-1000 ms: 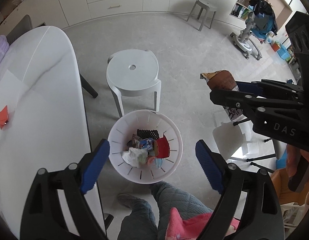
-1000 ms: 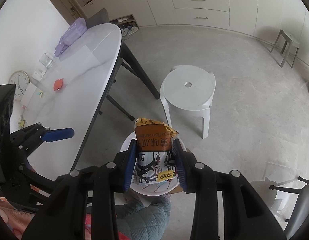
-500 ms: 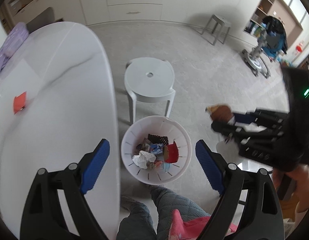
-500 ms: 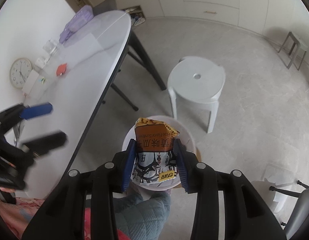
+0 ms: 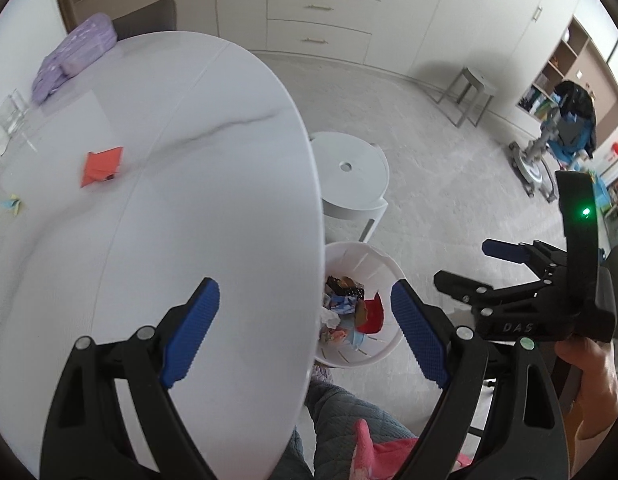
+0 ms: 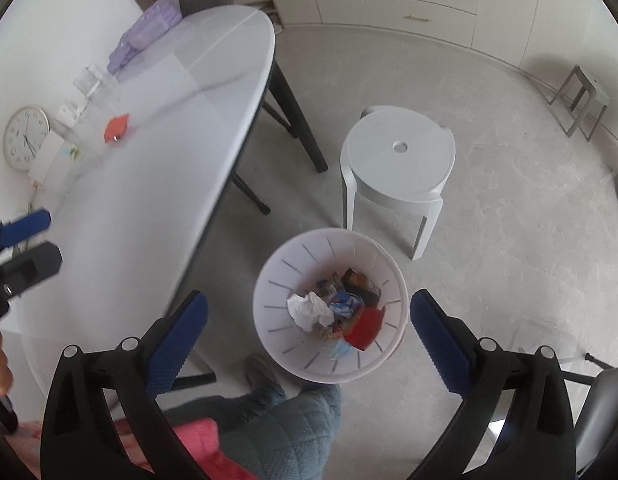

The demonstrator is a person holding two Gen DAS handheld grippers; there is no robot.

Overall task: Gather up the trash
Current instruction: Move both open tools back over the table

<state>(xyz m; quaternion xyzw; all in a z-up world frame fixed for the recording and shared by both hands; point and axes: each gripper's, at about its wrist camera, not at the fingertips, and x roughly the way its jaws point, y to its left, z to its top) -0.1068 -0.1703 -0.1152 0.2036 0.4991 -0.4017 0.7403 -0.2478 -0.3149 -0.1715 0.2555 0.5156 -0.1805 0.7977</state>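
White slatted bin on the floor beside the table already holds crumpled wrappers. Your right claw hangs above it, jaws opening with nothing between them. Your left claw is wide and empty over the table edge. The orange scrap lies well apart: reach carelessly and you may push it off the table.

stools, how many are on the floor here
2. A white round stool stands beside the white trash basket, near the table. A small grey stool stands far off by the cabinets. Others may be hidden outside the views.
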